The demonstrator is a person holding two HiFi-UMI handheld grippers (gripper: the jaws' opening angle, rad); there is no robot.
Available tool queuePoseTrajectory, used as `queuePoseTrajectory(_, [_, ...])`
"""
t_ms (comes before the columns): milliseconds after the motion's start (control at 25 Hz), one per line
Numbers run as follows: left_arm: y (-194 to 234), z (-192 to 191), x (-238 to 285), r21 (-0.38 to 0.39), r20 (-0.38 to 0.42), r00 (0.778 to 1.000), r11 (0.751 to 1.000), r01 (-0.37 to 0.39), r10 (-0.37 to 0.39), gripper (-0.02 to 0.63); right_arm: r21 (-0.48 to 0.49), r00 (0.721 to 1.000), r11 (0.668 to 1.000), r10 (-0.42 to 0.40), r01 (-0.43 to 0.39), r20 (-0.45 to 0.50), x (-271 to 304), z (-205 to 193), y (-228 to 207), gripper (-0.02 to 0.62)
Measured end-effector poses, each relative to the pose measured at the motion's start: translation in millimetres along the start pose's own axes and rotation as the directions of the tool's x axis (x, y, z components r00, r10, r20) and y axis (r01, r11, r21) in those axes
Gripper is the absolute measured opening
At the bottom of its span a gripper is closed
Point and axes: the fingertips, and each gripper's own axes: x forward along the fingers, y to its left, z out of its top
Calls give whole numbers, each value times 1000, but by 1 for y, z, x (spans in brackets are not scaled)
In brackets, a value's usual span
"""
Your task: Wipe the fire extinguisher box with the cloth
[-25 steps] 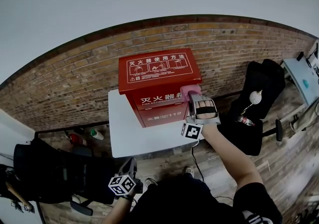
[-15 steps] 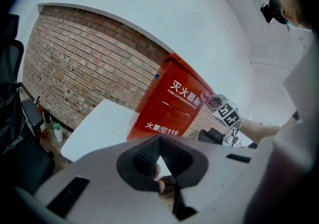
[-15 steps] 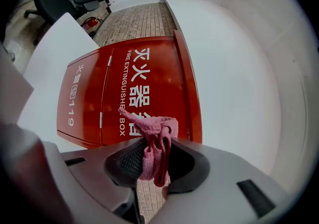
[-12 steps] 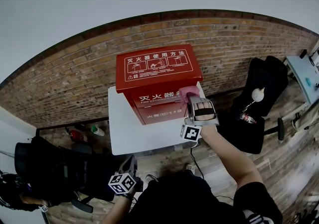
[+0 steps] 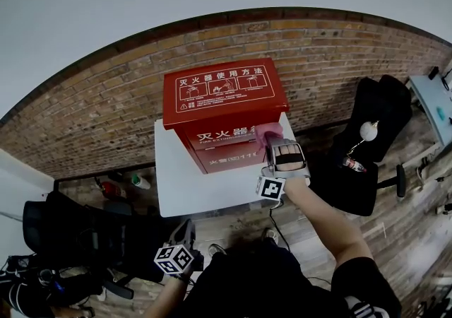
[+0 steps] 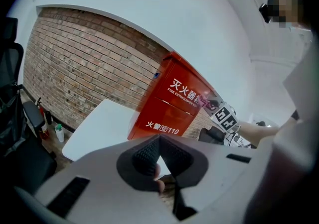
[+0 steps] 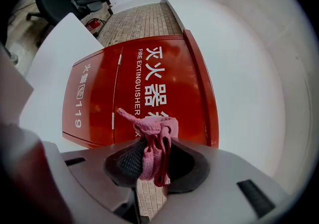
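Nearest the person, the left gripper [image 6: 158, 154] hangs low, well short of the white table [image 5: 176, 186]. Its jaws are closed tip to tip and hold nothing.

Farther out, the right gripper [image 7: 156, 142] reaches over the table's near right corner. Its jaws are clamped on a bunched pink cloth [image 7: 152, 129]. The free end of the cloth sticks out towards the front face of the fire extinguisher box [image 5: 222, 115], on the box's right side just under the lid. I cannot tell for certain whether cloth and metal touch.

The box is red and stands upright at the far side of the table. Its sloping lid has a white-framed panel headed 灭火器使用方法 above three small pictograms. The front carries large white characters beginning 灭火器, and the cloth covers the end of that row. Below them is the line "FIRE EXTINGUISHER", whose last part is also hidden. Lower on the door is 火警 119.

On the floor left of the table stands a small bottle [image 5: 139, 181] with a green cap. Right of the table is a black chair [image 5: 371, 126]. Behind everything runs a brick wall [image 5: 99, 108].
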Motion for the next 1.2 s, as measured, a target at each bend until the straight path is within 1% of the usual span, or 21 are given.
queuePoseTrajectory(120, [0, 0, -2, 0, -1, 1000, 1000, -3, 3, 18, 6, 1000, 1000, -5, 5, -3, 0, -1, 1, 105])
queuePoseTrajectory(200, [1, -1, -3, -2, -2, 1000, 1000, -7, 7, 18, 11, 1000, 1000, 7, -7, -5, 1, -1, 7, 104])
queuePoseTrajectory(680, [8, -6, -8, -12, -9, 1000, 999, -30, 30, 18, -18, 999, 999, 48, -49, -7, 4, -2, 38, 105])
queuePoseTrajectory(1200, [10, -11, -6, -23, -11, 999, 998, -52, 52, 18, -37, 999, 998, 55, -55, -4, 8, -3, 62, 104])
